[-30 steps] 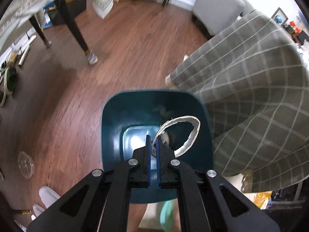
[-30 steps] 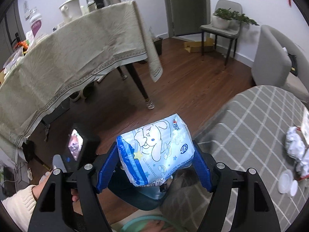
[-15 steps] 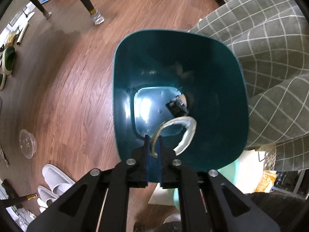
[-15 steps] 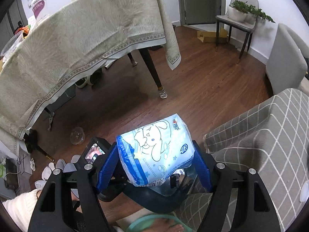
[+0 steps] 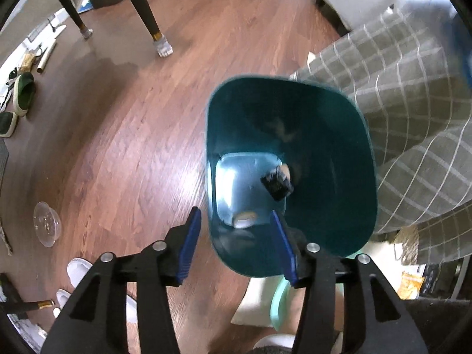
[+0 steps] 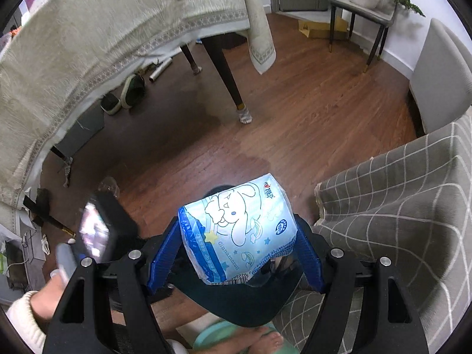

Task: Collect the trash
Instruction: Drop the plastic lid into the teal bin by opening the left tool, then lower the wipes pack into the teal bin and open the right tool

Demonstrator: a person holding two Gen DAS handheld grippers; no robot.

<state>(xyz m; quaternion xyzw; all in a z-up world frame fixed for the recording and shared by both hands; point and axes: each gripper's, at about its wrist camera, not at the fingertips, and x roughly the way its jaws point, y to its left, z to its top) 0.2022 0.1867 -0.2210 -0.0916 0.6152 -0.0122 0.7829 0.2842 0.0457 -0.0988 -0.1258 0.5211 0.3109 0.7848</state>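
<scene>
Teal bin [image 5: 339, 177]: on the floor against the checked sofa's edge; dark scrap [image 5: 276, 183] and pale piece [image 5: 244, 219] on its bottom, indistinct. Left gripper [image 5: 236, 230]: jaws opening, nothing between. Right gripper [image 6: 236, 250]: clamped on blue tissue pack [image 6: 239, 230], which hides most of the bin below.

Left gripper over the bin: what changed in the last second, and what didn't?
The left gripper let go of the white ring, its jaws opening over the teal bin; a pale piece now lies at the bottom. The right gripper keeps clamping the blue tissue pack.
</scene>
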